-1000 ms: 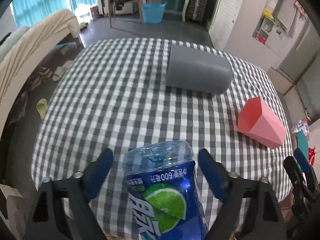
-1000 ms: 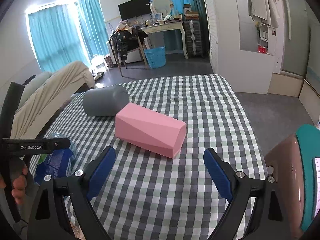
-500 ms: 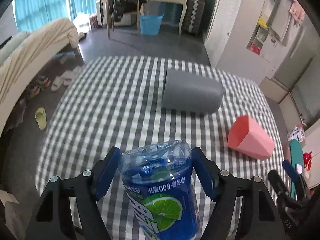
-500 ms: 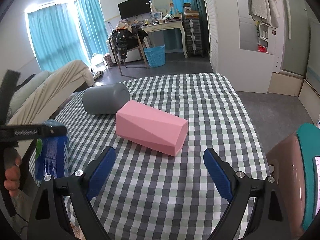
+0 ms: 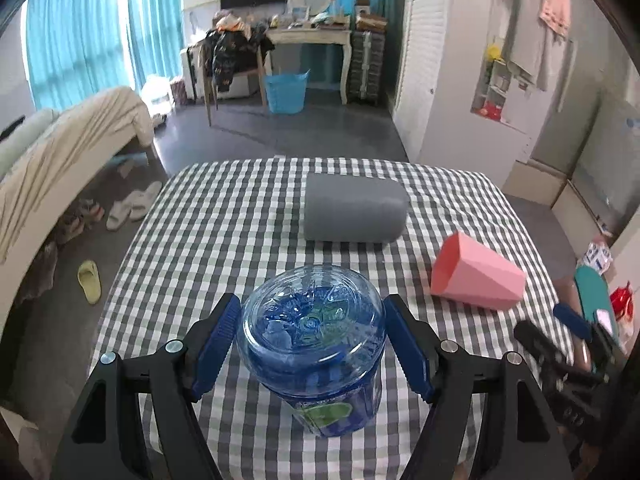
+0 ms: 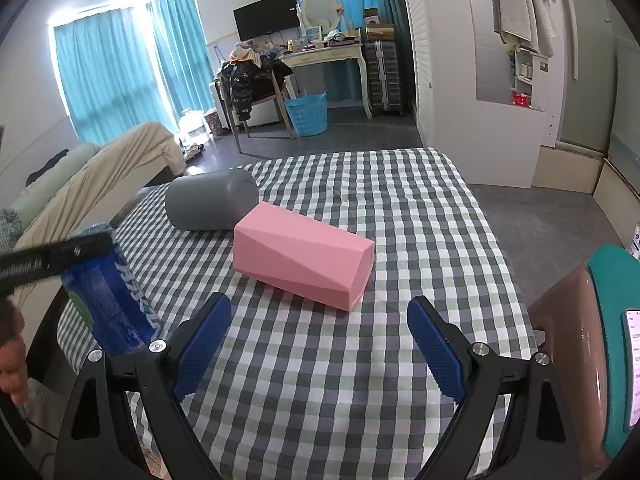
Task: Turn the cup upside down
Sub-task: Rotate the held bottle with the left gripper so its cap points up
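Note:
My left gripper [image 5: 310, 344] is shut on a clear blue plastic cup [image 5: 316, 344] with a lime label. The cup stands with its closed base up over the near left of the checkered table [image 5: 224, 232]. In the right wrist view the same cup [image 6: 110, 288] shows at the left, held by the left gripper's black bar. My right gripper [image 6: 318, 346] is open and empty above the near table. A pink faceted cup [image 6: 304, 256] lies on its side just ahead of the right gripper; it also shows in the left wrist view [image 5: 478, 278].
A grey cup [image 5: 354, 208] lies on its side in the far middle of the table, next to the pink one [image 6: 212, 204]. A brown and teal object [image 6: 592, 352] stands at the right table edge. A bed stands to the left [image 5: 60, 144].
My left gripper has closed on the blue cup, lifted it and turned it so its closed base faces up. The right gripper has stayed still and open.

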